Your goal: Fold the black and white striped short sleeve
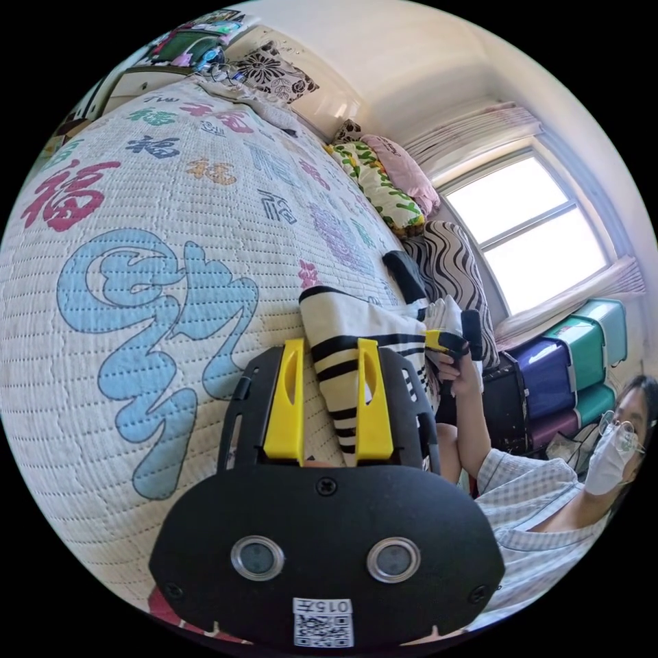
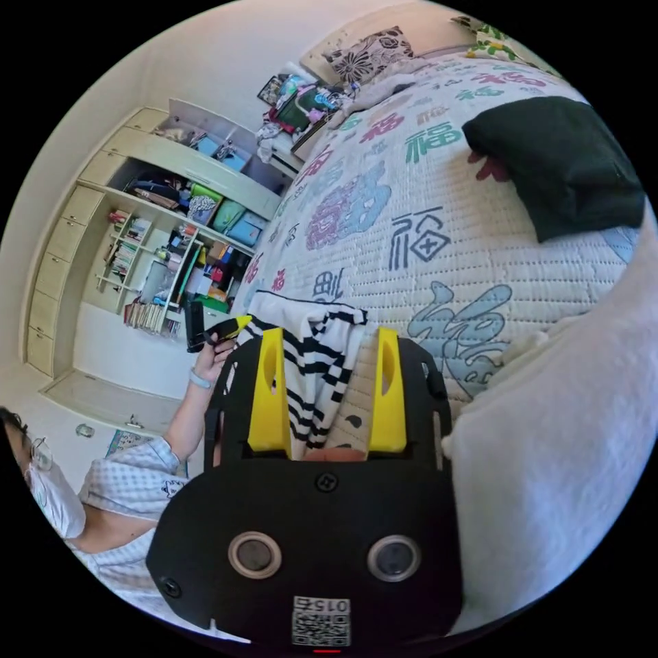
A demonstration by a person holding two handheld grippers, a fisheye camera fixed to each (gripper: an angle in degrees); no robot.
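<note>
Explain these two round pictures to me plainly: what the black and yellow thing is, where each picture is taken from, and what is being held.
No robot here: a person holds a hand tool in each hand, each carrying a fisheye camera, hence the round pictures.

In the left gripper view, the left gripper has yellow fingers, with the striped shirt running between them. The fingers stand apart, so I cannot tell whether they pinch it. The other tool shows beyond, in the person's hand.

In the right gripper view, the right gripper has the same shirt hanging between its widely spread fingers.

Underneath is a bed with a quilted cover, with a dark cloth lying on it.
</note>
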